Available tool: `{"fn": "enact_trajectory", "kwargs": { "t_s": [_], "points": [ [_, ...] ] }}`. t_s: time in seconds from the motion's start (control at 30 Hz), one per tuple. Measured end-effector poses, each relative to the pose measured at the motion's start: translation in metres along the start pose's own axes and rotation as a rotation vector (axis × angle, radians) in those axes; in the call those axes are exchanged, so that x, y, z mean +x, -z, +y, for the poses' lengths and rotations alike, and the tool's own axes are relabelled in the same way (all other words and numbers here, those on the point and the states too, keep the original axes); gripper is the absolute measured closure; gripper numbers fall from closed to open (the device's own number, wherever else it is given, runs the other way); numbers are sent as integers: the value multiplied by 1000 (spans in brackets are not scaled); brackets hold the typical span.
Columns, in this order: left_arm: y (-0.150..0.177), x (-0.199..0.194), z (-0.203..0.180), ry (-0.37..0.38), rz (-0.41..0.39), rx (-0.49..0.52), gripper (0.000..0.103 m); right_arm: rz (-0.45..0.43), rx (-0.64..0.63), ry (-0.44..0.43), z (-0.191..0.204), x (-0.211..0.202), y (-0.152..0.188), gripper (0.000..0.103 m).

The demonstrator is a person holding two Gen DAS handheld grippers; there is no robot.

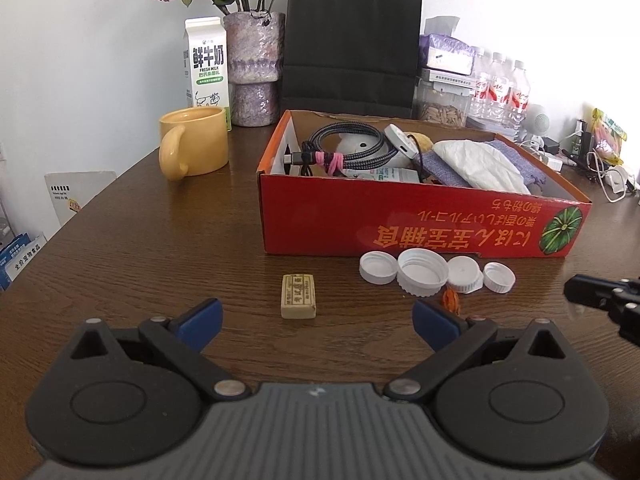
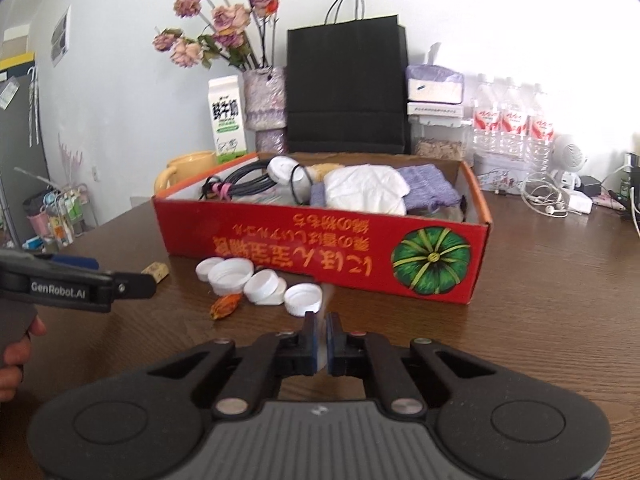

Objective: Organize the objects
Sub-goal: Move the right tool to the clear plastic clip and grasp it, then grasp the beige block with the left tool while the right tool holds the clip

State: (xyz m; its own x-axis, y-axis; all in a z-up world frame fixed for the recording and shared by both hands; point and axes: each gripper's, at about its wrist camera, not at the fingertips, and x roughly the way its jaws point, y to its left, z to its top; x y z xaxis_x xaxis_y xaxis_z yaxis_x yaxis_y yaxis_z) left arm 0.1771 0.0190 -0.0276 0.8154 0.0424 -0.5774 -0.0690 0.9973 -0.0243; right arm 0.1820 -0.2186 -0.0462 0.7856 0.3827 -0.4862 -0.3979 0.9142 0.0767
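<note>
We hover our left gripper [image 1: 316, 316] wide open low in the frame, lined up on the eraser [image 1: 298, 296] at centre, while our right gripper [image 2: 321, 334] sits clenched, seemingly empty, below the caps [image 2: 256, 280] fronting the box [image 2: 320, 256].

I see the box [image 1: 416, 224] standing on the table [image 1: 160, 264]. Four caps [image 1: 422, 272] lie in a row just before its front wall; the eraser [image 1: 298, 296] lies to their left. The mug [image 1: 196, 140] stands left of the box, the paper bag [image 1: 352, 40] behind it.
</note>
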Motion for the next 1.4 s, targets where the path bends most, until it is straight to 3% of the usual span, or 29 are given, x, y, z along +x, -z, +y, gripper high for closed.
{"fn": "enact_trajectory", "kwargs": {
  "t_s": [0.27, 0.33, 0.4, 0.5, 1.07, 1.4],
  "points": [
    [-11, 23, -2, -64, 34, 2, 0, -18, 28, 5, -10, 0, 0, 99],
    [-13, 29, -3, -77, 48, -5, 7, -18, 34, 3, -12, 0, 0, 99],
    [-13, 33, -3, -77, 63, -13, 27, -19, 35, 1, -11, 0, 0, 99],
    [-12, 35, -2, -72, 60, -16, 82, -20, 34, -5, -10, 0, 0, 99],
    [-13, 11, -7, -27, -26, -26, 81, -26, 40, -20, -8, -1, 0, 99],
    [-38, -10, -20, 32, -122, -19, 81, -98, 7, -24, 0, -12, -23, 99]
  ]
}}
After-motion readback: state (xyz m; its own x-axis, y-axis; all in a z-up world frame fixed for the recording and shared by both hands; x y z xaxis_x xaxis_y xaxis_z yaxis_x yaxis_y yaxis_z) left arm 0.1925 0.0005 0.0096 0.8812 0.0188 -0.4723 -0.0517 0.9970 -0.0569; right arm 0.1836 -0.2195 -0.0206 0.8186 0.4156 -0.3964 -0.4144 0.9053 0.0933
